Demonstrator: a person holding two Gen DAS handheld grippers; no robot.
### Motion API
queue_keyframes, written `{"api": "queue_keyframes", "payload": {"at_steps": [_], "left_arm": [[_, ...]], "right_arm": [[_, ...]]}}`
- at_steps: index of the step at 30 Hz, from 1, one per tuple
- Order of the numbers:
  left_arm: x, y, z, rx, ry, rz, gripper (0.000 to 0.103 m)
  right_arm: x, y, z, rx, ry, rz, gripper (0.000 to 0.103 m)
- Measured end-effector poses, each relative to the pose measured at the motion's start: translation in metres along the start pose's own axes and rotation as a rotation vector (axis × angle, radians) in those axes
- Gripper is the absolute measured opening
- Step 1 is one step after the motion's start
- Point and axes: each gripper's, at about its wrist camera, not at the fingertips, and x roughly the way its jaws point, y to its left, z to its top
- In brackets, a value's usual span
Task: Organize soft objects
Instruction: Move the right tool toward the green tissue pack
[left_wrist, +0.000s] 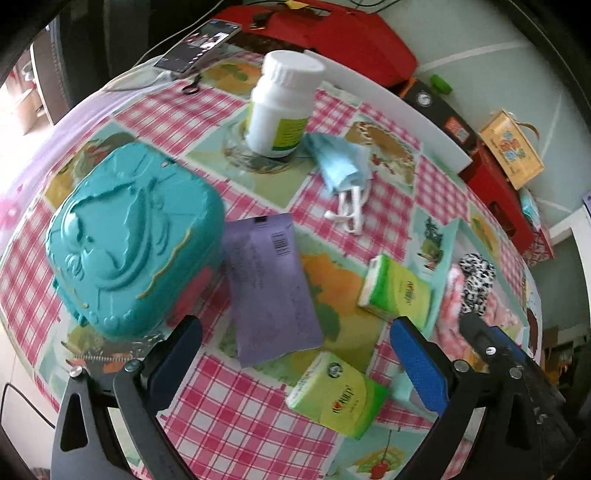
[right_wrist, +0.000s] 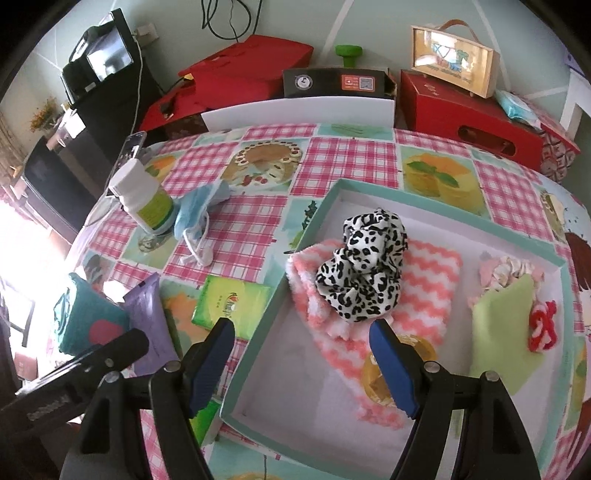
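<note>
We see both grippers empty, jaws wide: right gripper (right_wrist: 301, 354) over the teal tray (right_wrist: 436, 195), left gripper (left_wrist: 295, 354) above a green tissue pack (left_wrist: 338, 395). Leopard scrunchie (right_wrist: 364, 266) lies on pink towel (right_wrist: 432, 280) in tray. Farther: purple pouch (left_wrist: 271, 284), blue mask (left_wrist: 340, 162), white bottle (left_wrist: 282, 103).

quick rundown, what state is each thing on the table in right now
left gripper: open, empty
right gripper: open, empty
tray: open, partly filled
leopard scrunchie: in tray, on the pink towel
white bottle: upright, capped
face mask: crumpled, on table
teal case: closed
tissue packs: on table, outside tray
</note>
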Motion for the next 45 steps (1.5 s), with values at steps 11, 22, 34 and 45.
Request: {"api": "queue_keyframes", "payload": {"at_steps": [11, 22, 34, 45], "left_arm": [[0.009, 0.006, -0.002, -0.042, 0.018, 0.020, 0.096], [-0.003, 0.029, -0.014, -0.094, 0.035, 0.005, 0.095], [-0.017, 0.062, -0.027, -0.143, 0.040, 0.056, 0.095], [-0.018, 0.075, -0.030, -0.148, 0.052, 0.056, 0.095]], "right_arm": [[-0.001, 0.024, 0.000, -0.110, -0.015, 0.092, 0.078], [-0.011, 0.037, -0.016, -0.154, -0.004, 0.100, 0.076], [-0.001, 0.088, -0.050, -0.334, 0.067, 0.121, 0.074], [0.016, 0.110, -0.065, -0.404, 0.127, 0.133, 0.072]]}}
